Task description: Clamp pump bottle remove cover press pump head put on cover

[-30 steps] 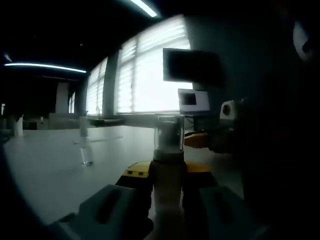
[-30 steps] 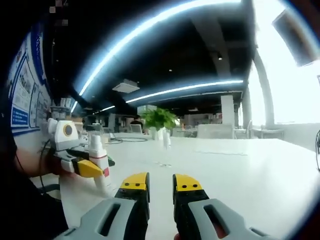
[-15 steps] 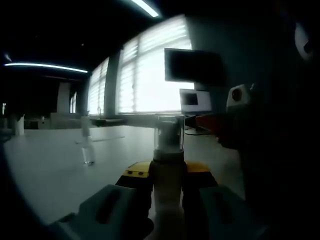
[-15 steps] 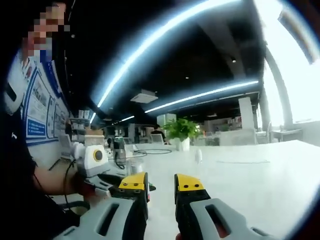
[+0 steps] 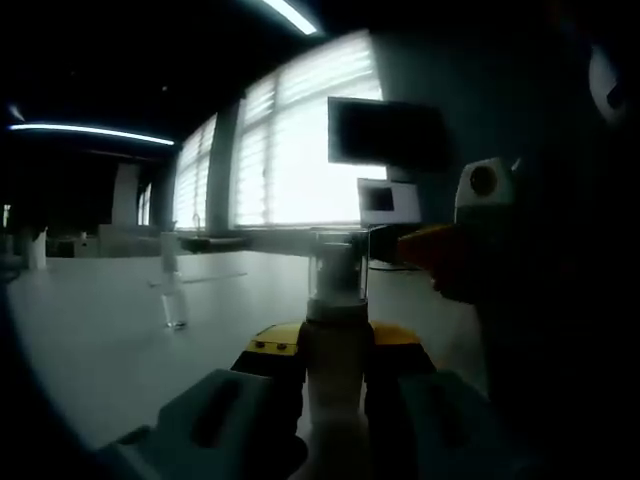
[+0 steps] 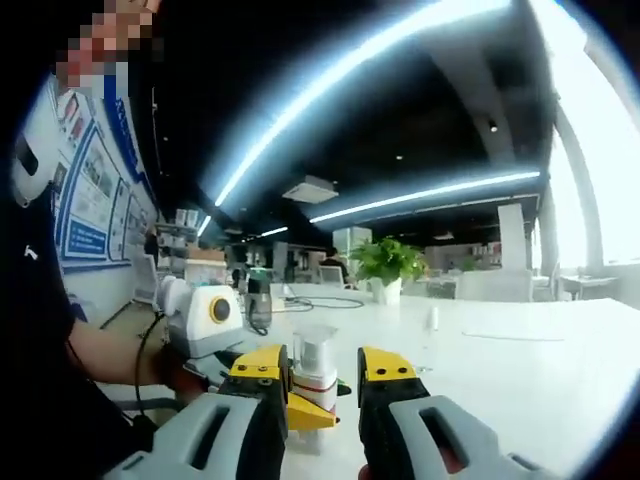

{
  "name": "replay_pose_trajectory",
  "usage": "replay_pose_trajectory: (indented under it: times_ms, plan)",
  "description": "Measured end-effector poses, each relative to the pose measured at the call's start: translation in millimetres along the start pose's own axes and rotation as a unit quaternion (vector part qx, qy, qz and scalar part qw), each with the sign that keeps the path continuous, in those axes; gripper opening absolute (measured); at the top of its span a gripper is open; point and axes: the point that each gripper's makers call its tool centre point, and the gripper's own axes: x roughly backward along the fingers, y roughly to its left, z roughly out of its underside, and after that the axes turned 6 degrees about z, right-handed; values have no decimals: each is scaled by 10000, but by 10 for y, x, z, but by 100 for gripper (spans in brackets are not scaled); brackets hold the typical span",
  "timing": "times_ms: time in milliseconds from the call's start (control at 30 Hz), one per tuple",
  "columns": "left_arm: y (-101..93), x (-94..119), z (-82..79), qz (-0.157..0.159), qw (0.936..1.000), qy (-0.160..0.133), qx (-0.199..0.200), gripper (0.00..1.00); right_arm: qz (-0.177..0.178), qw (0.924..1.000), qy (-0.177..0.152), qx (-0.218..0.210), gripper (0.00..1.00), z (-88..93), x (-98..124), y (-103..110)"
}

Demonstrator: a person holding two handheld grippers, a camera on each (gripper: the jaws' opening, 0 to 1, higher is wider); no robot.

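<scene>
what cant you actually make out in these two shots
- Left gripper view: the pump bottle runs down between the left gripper's jaws; its base is hidden by them and any label is lost in backlit dark.
- Right gripper view: the bottle's body is hidden behind the right gripper; the clear cover shows in the gap.
- Left gripper view: the small clear bottle on the table is too small to identify.

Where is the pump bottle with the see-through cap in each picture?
Left gripper view: the pump bottle stands low in the middle, clamped by the left gripper.
Right gripper view: the pump bottle sits low in the middle, between the yellow tips of the right gripper.
Shared landmark: the small clear bottle standing farther off on the white table.
</scene>
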Motion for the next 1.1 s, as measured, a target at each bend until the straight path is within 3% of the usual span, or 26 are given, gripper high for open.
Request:
replay_pose_trajectory:
  times_ms: [433,1100]
  plan:
    - [23,8,8,24,10000,-10,18,13,-56,9999,112,46,21,89,-103,-20]
    - [-2,-1,0,31,10000,-12,15,13,-112,9997,66,227,15,63,-140,43]
